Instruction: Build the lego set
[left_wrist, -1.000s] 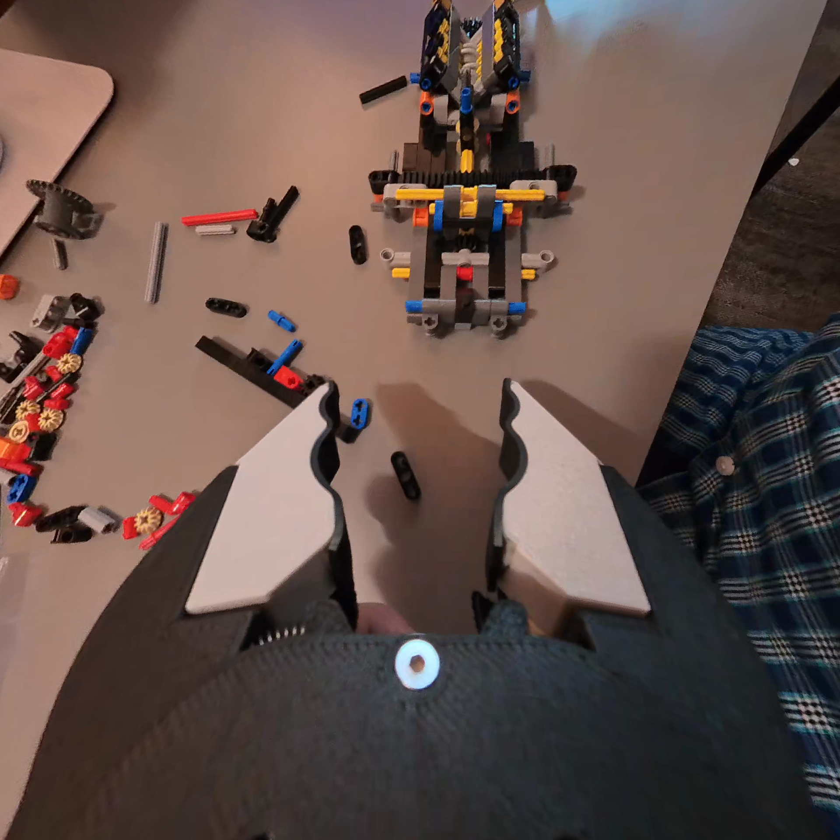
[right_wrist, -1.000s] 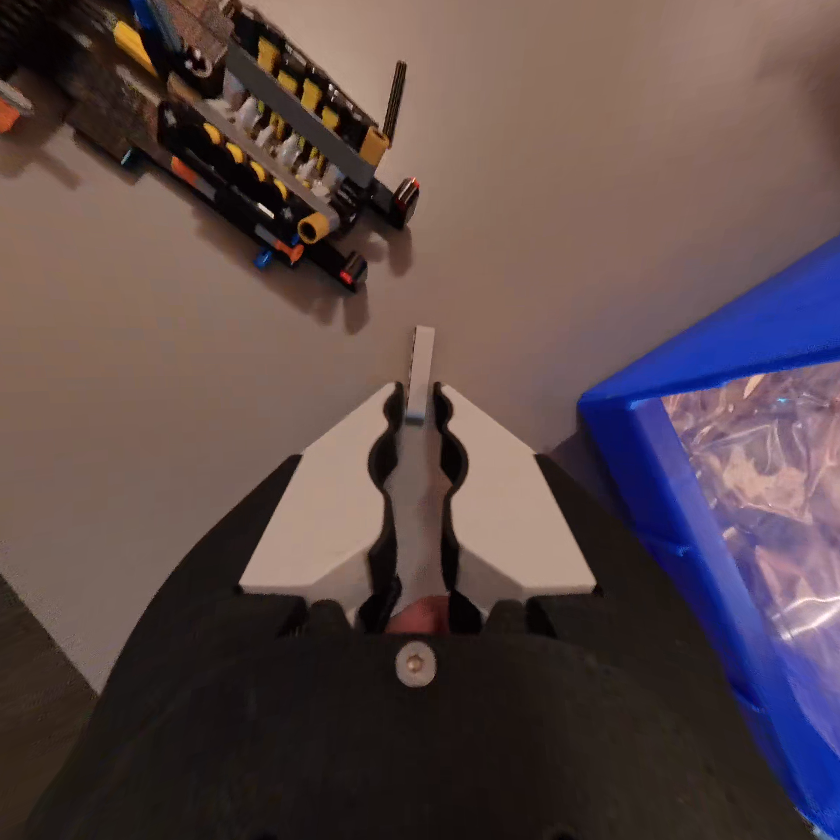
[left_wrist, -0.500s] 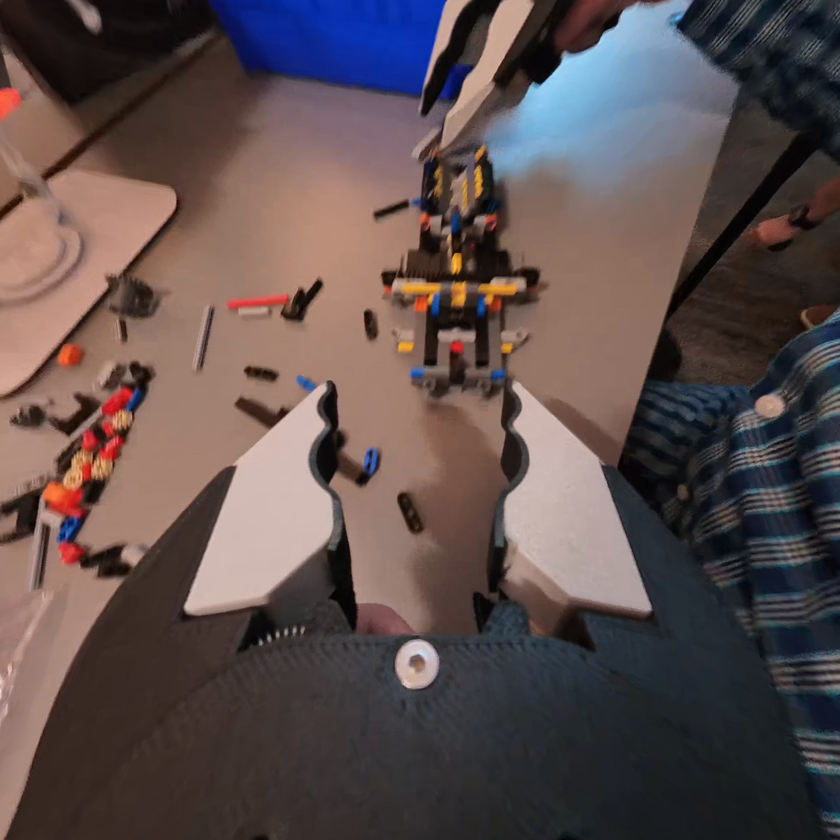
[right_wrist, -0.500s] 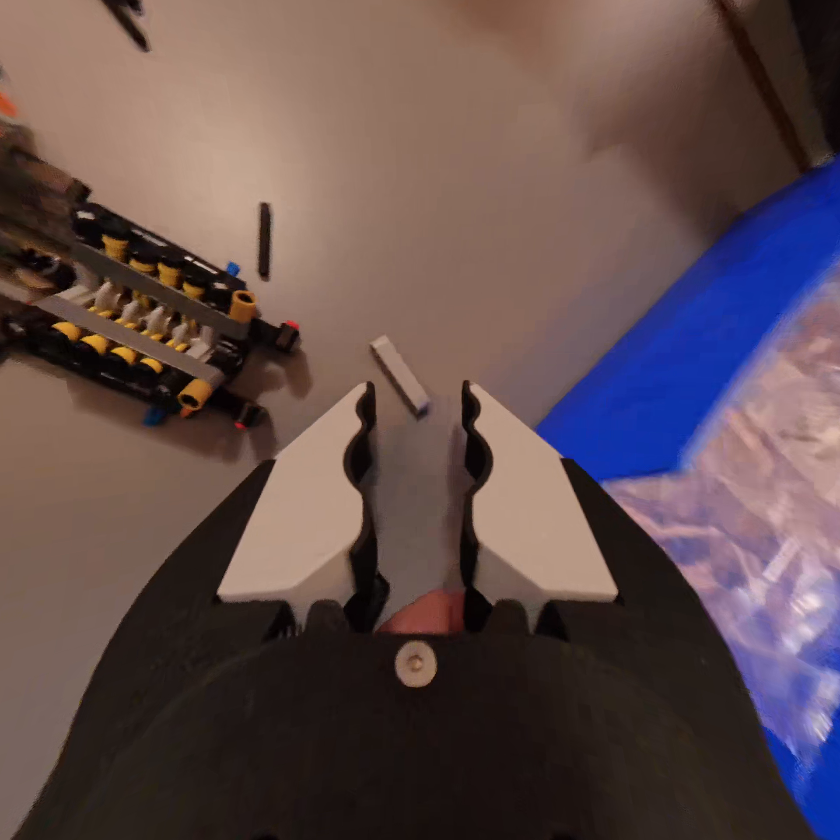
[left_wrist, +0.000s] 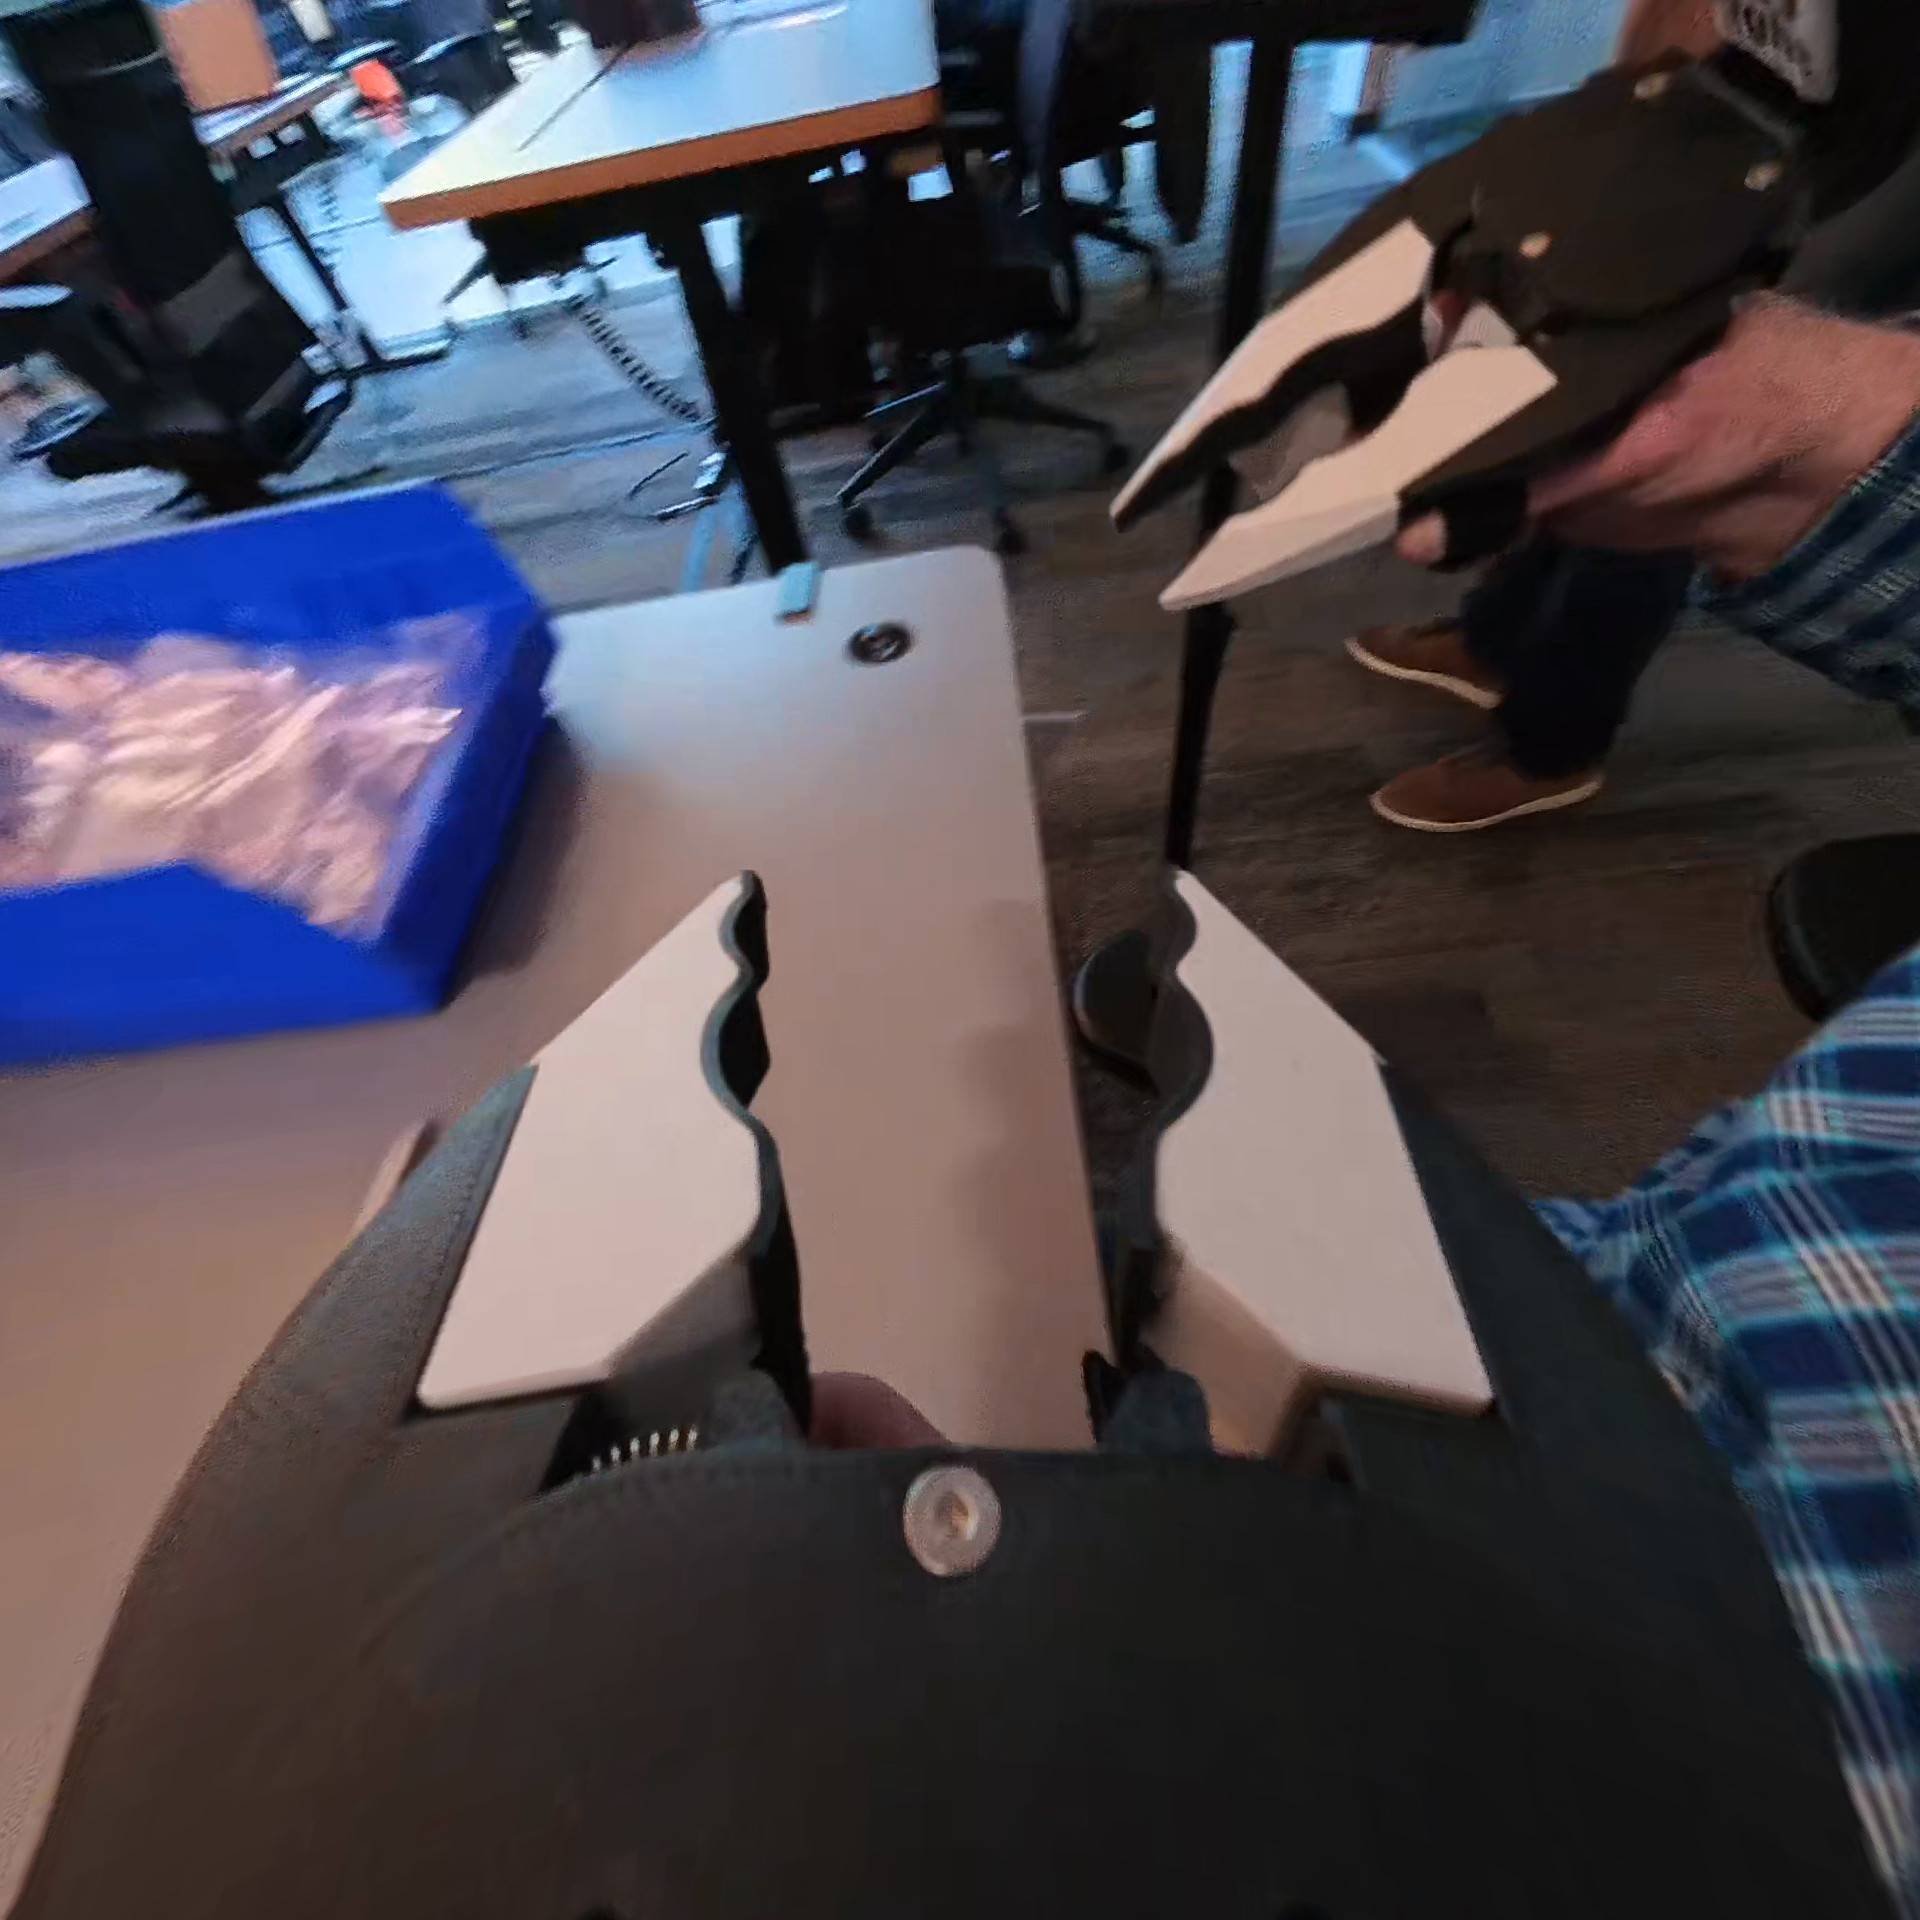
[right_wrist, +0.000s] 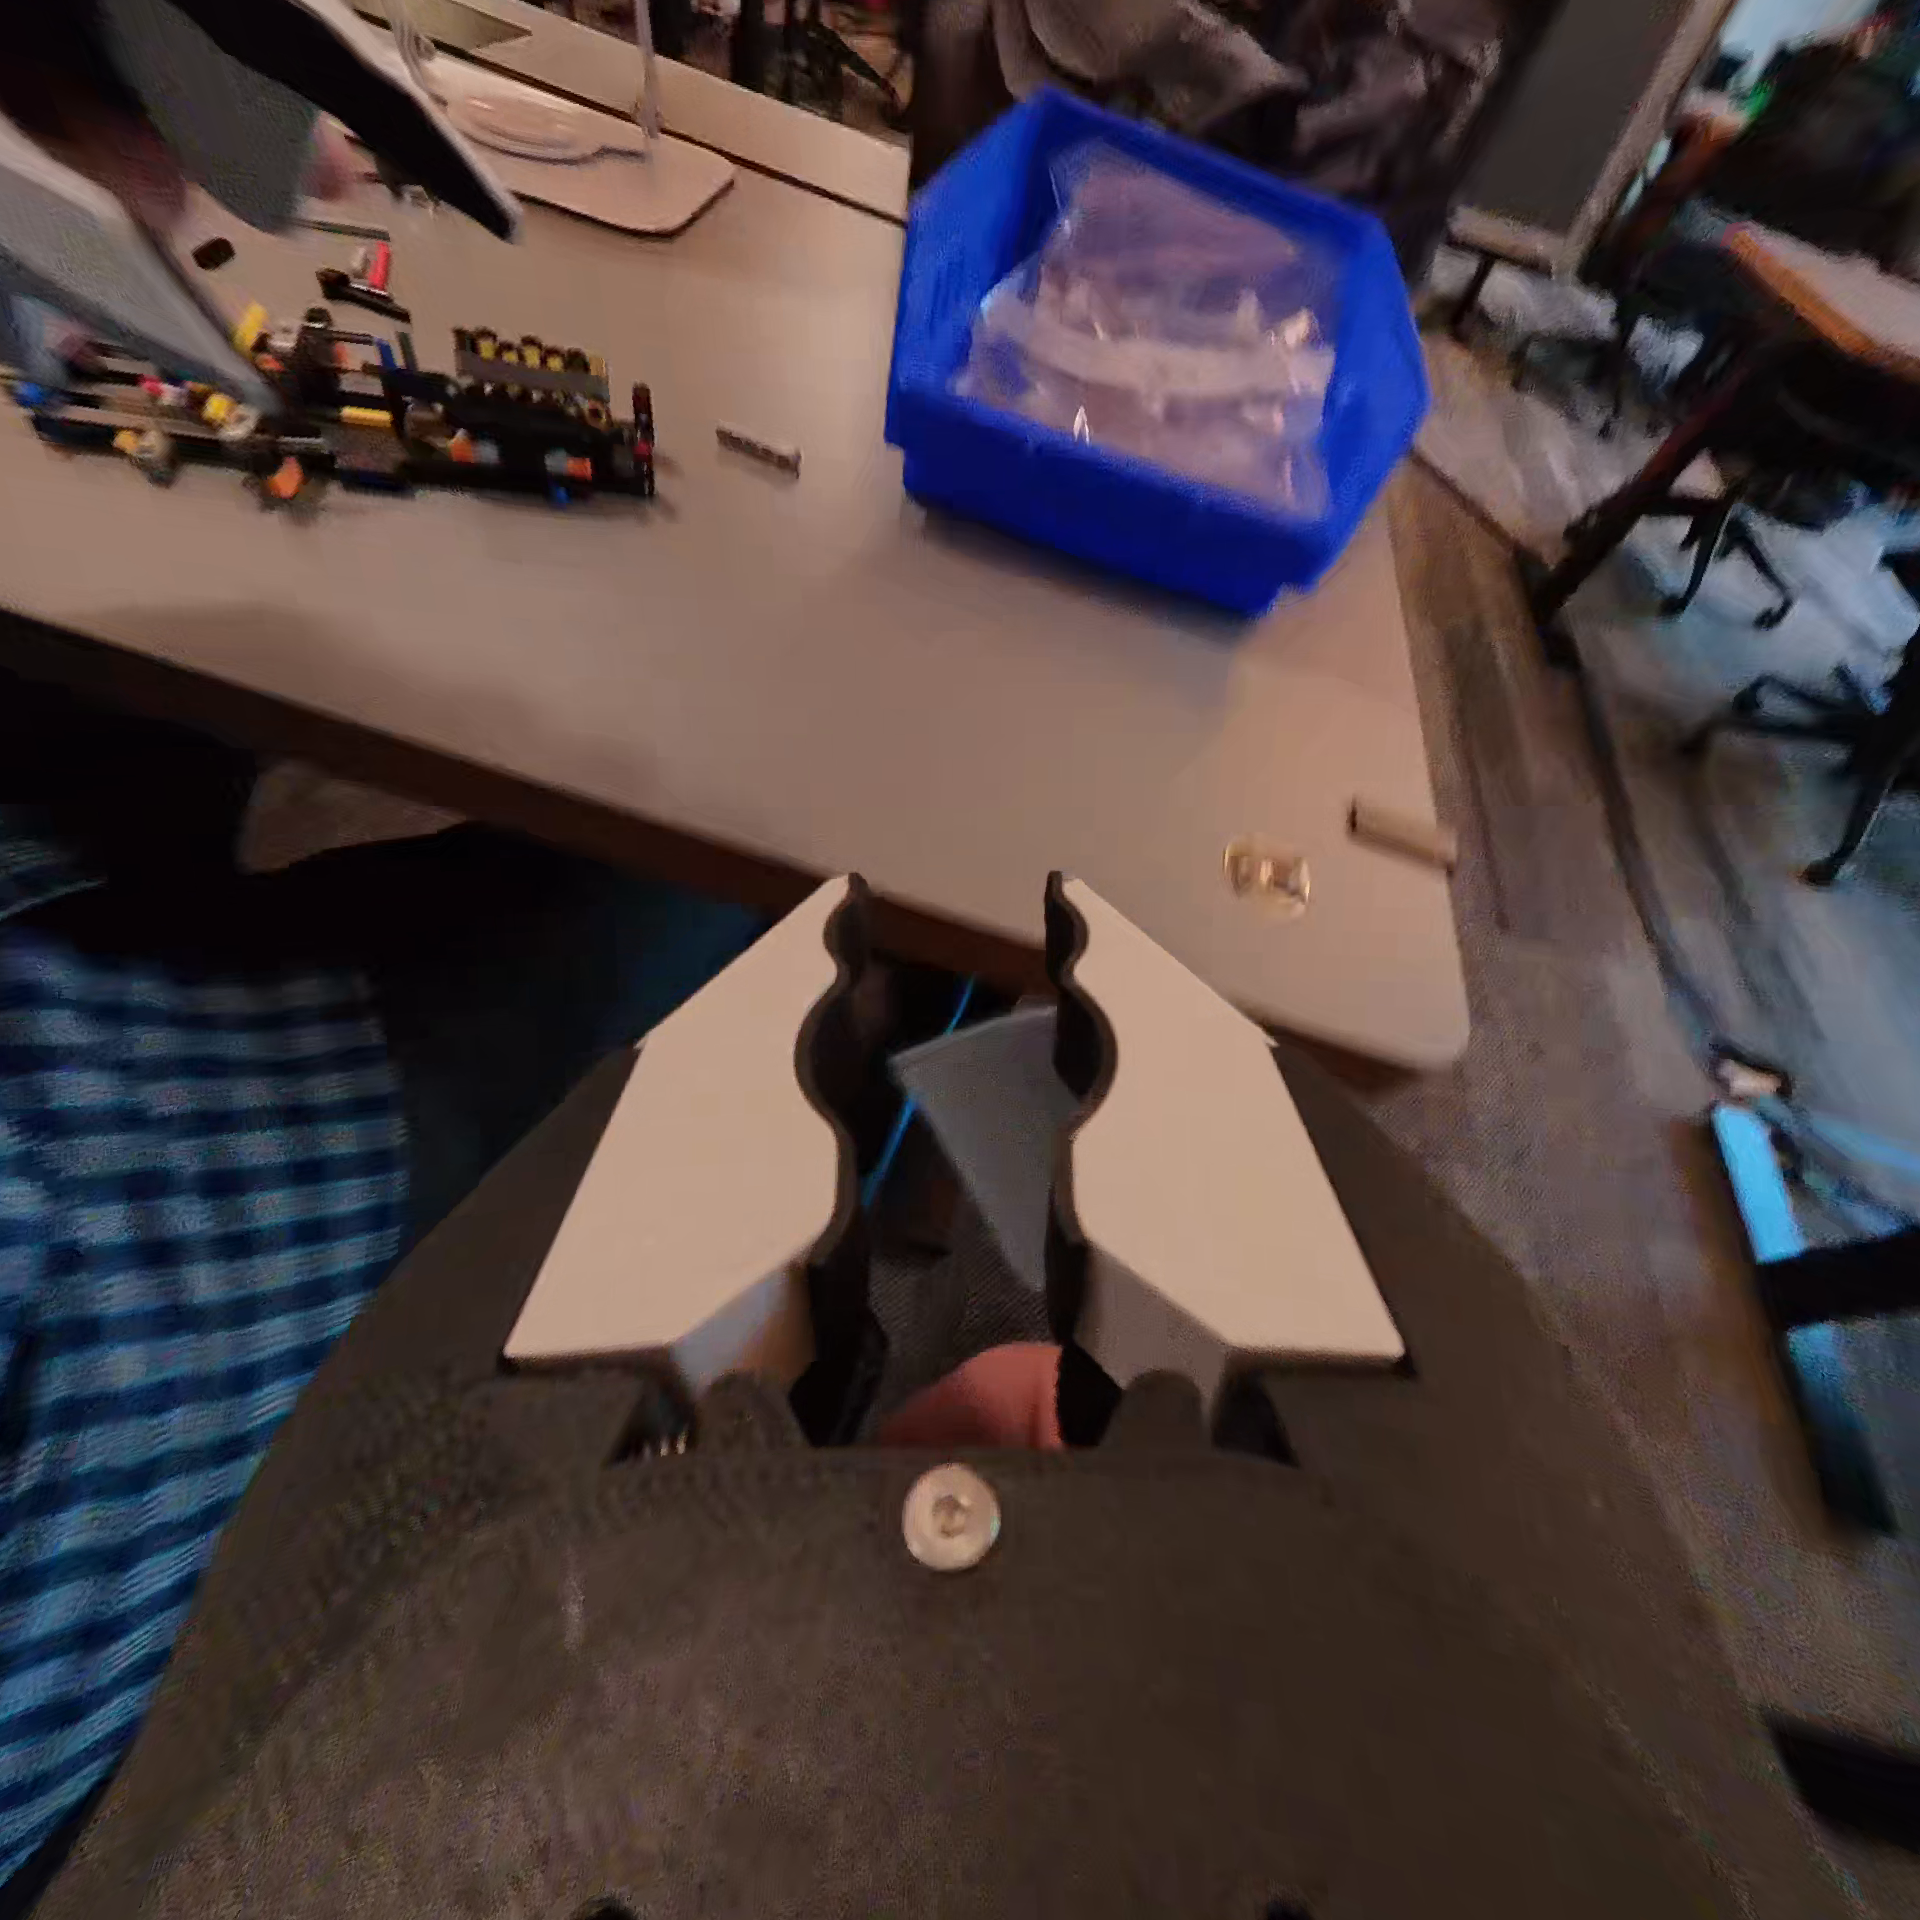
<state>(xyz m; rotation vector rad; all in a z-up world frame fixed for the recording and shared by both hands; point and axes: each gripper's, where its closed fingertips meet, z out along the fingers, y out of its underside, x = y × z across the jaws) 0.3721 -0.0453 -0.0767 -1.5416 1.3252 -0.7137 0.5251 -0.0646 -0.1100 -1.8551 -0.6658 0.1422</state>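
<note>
The part-built Lego model (right_wrist: 436, 416), black with yellow and grey pieces, lies on the grey table (right_wrist: 831, 665) at the left. A short grey beam (right_wrist: 758, 452) lies on the table between the model and the blue bin (right_wrist: 1143, 488). My right gripper (right_wrist: 954, 894) is open and empty, held back off the table's near edge. It also shows at the upper right of the left wrist view (left_wrist: 1143, 561), held in a hand. My left gripper (left_wrist: 966, 894) is open and empty above the table's end (left_wrist: 894, 790). The model is out of the left wrist view.
The blue bin (left_wrist: 208, 935) holds clear plastic bags. A small grey piece (right_wrist: 1397, 831) and a round metal fitting (right_wrist: 1262, 883) sit near the table corner. A plaid sleeve (left_wrist: 1766, 1299) is at the right. Other desks and chairs stand beyond.
My right gripper opened, left the grey beam on the table and drew back off the table's edge. My left gripper swung up and away from the model toward the table's end.
</note>
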